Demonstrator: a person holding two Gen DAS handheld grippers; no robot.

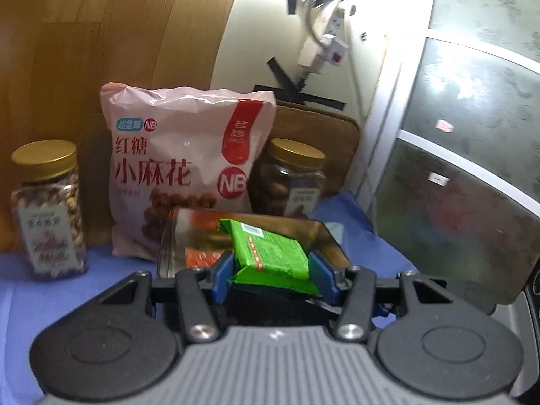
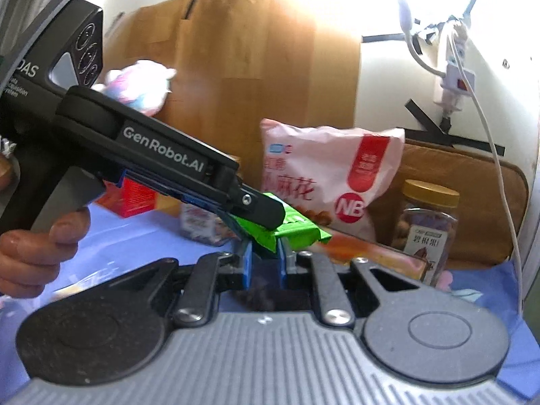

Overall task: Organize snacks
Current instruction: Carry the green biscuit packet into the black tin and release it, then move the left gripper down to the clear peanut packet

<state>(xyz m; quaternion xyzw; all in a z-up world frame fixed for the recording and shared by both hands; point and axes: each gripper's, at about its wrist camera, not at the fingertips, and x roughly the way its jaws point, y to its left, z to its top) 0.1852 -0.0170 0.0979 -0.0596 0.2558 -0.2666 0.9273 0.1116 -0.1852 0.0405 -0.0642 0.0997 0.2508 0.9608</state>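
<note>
My left gripper [image 1: 271, 263] is shut on a green snack packet [image 1: 270, 253] and holds it over a shiny metal tin [image 1: 330, 239] with orange packets inside. In the right wrist view the left gripper [image 2: 266, 216] reaches in from the left with the green packet [image 2: 297, 233]. My right gripper [image 2: 265, 263] sits just below that packet with its blue pads close together; I cannot tell if they pinch it. A pink snack bag [image 1: 182, 165] stands behind the tin, also in the right wrist view [image 2: 324, 179].
Two gold-lidded jars stand on the blue cloth: one left of the bag [image 1: 49, 209], one right of it [image 1: 290, 179], also seen in the right wrist view [image 2: 427, 226]. A red box [image 2: 135, 199], a plush toy [image 2: 141, 84], a wooden board and a hanging power strip [image 2: 455, 74] are behind.
</note>
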